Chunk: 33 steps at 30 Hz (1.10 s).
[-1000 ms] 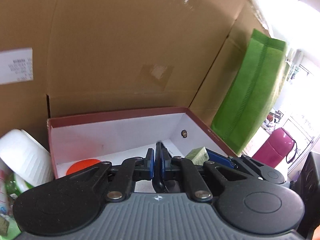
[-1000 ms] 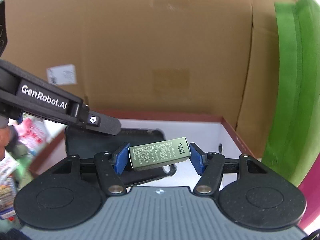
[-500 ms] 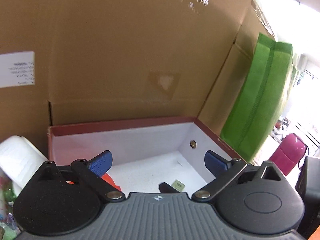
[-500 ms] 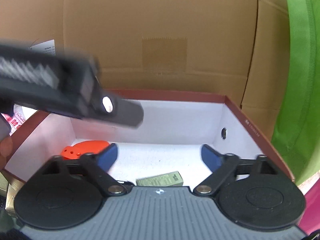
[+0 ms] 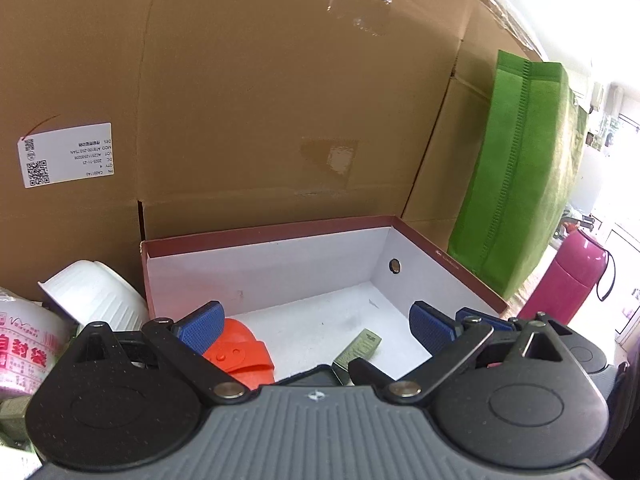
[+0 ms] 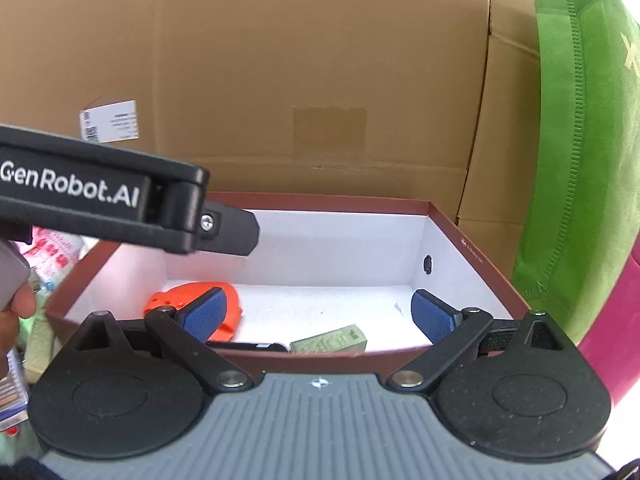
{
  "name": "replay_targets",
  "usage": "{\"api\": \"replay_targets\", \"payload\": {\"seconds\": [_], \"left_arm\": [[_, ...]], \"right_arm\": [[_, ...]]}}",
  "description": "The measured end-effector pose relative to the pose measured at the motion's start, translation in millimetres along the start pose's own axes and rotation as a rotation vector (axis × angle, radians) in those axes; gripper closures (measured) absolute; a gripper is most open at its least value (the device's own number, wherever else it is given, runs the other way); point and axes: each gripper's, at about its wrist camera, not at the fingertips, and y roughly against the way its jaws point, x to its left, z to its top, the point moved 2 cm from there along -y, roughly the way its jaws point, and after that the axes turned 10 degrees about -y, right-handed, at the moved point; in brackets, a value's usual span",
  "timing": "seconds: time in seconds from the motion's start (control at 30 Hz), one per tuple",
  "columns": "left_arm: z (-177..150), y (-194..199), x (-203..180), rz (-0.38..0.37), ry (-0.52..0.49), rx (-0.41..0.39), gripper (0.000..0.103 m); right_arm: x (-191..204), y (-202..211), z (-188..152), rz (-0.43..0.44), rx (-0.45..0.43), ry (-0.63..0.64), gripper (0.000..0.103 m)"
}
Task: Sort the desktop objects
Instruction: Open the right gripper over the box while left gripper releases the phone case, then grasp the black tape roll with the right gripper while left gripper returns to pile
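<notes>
A dark red box with a white inside [image 5: 280, 236] [image 6: 472, 256] stands against cardboard. In it lie an orange plastic piece [image 5: 240, 354] [image 6: 176, 298], a small olive green carton [image 5: 358, 346] [image 6: 330, 340] and a flat black item [image 5: 312, 376] [image 6: 248, 346]. My left gripper [image 5: 316, 326] is open and empty above the box's near side. My right gripper [image 6: 318, 314] is open and empty, just in front of the box's near wall. The left gripper's black body [image 6: 100, 204] crosses the right wrist view at left.
Tall cardboard walls [image 5: 260, 100] stand behind the box. A green fabric bag [image 5: 520, 176] [image 6: 580, 160] and a magenta flask [image 5: 568, 284] are to the right. A white ribbed bowl [image 5: 92, 292] and a printed packet [image 5: 24, 352] lie to the left.
Both grippers opened and drew back. The right let the green carton drop into the box; the left let go of the black item, which now lies in the box.
</notes>
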Motion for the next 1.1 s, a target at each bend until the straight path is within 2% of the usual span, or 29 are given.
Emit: {"api": "replay_targets", "payload": {"seconds": [0.17,0.47,0.73,0.93,1.1], "left_arm": [[-2.8,18.5,-8.2,0.030,-0.031,-0.001,0.001],[-26.7,64.1,-12.7,0.037,-0.005,0.016,0.001],[-74.3,125.5,2.5,0.078,0.062,-0.005,0.002],[-124.4,165.3,33.8,0.167,0.095,0.039,0.002],[-162.1,194.5,70.3,0.265,0.145,0.084,0.003]], "right_arm": [[7.8,19.4,0.4,0.008,-0.002,0.008,0.006],[30.8,64.4,-3.9,0.038,-0.032,0.016,0.006],[72.0,101.0,-32.2,0.159,-0.041,0.023,0.006],[116.4,106.2,-67.5,0.314,0.043,0.046,0.006],[146.2,102.4,-100.6,0.387,0.156,0.039,0.008]]}}
